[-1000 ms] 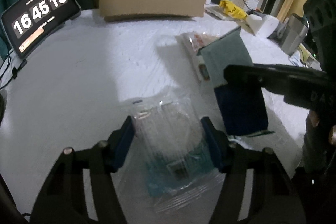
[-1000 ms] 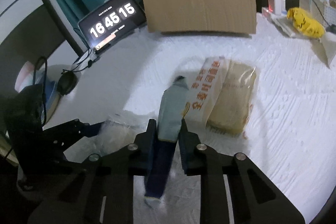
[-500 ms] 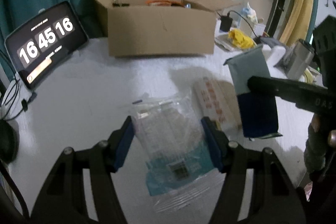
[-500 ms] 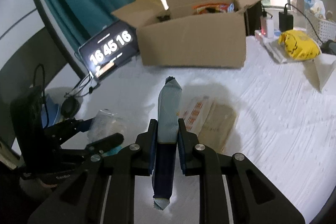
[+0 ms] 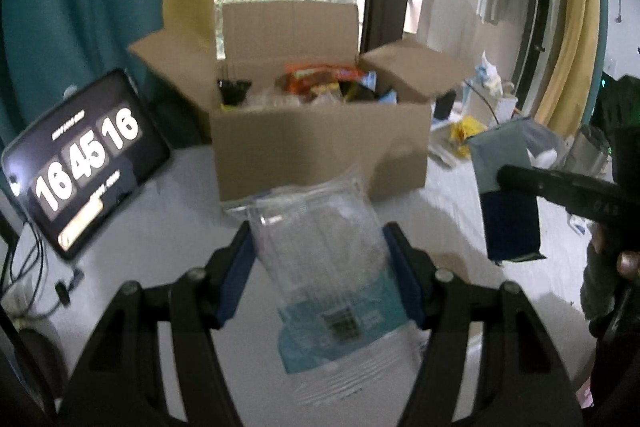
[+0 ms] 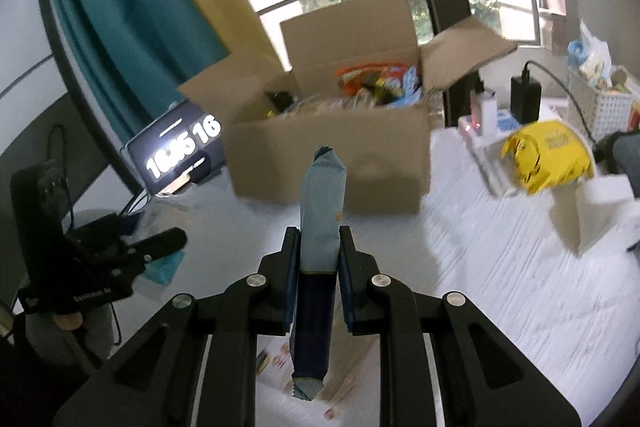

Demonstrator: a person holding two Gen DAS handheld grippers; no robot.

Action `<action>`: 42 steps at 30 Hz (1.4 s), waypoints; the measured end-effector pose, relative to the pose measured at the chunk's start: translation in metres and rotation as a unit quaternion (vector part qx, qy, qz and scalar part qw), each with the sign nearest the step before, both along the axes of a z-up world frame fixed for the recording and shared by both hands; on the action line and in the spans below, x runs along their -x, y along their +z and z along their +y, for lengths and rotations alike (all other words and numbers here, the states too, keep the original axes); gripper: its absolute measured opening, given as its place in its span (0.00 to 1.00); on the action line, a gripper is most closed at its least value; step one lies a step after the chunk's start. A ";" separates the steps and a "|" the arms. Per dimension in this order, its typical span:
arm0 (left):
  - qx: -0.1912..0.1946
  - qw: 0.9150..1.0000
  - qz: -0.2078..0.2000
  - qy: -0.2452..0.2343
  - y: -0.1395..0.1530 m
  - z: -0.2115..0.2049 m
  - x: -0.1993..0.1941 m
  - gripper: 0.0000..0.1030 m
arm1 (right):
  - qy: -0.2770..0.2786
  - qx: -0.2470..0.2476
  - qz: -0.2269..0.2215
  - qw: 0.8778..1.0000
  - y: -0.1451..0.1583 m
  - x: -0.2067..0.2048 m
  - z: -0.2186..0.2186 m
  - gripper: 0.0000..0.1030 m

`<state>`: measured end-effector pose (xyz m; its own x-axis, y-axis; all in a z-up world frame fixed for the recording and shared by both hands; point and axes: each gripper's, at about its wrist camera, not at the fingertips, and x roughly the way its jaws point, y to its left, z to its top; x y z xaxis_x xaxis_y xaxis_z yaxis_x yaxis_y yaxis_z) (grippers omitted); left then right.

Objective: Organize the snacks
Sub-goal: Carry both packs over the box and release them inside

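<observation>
Carrying two more packs toward the half-filled cardboard box (image 5: pixel 320 155): left tongs (image 5: pixel 320 263) clamp a clear packet (image 5: pixel 320 247), right tongs (image 6: pixel 318 259) pinch a blue pouch (image 6: pixel 322 211). One beige packet (image 6: pixel 352 359) waits on the table (image 6: pixel 500 287).

Right gripper (image 6: pixel 319 259) clamps a blue snack packet (image 6: pixel 321 223) before the cardboard box (image 6: pixel 332 163).

An open cardboard box (image 5: pixel 320 147) holding snack packets (image 5: pixel 324 77) stands on the table (image 6: pixel 520 267) straight ahead of both grippers, a clock tablet (image 5: pixel 84 159) to its left, a bag (image 6: pixel 548 155) to its right.
</observation>
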<state>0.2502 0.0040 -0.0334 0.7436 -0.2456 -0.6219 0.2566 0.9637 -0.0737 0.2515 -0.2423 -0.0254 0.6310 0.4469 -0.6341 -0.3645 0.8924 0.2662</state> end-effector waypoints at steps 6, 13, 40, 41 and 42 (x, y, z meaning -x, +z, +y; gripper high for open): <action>0.008 1.000 -0.015 0.012 0.017 0.008 -0.037 0.64 | -0.012 -0.003 -0.022 1.000 0.017 -0.020 -0.010 0.19; 0.010 0.999 -0.042 0.014 0.035 0.005 -0.074 0.64 | -0.027 -0.005 -0.043 0.999 0.033 -0.041 -0.020 0.19; 0.001 0.999 -0.027 0.039 0.023 -0.002 -0.211 0.81 | -0.011 0.017 -0.109 0.994 0.077 -0.132 0.019 0.19; 0.003 0.999 -0.029 0.040 0.025 0.000 -0.210 0.83 | -0.010 0.017 -0.109 0.994 0.076 -0.138 0.022 0.19; 0.008 0.998 -0.038 0.044 0.031 0.004 -0.207 0.84 | -0.009 0.017 -0.109 0.994 0.076 -0.142 0.025 0.19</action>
<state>0.4570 0.0083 -0.0024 0.8076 -0.1869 -0.5594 0.1766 0.9816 -0.0730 0.3935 -0.2170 0.0507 0.7632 0.4144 -0.4958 -0.3934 0.9067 0.1522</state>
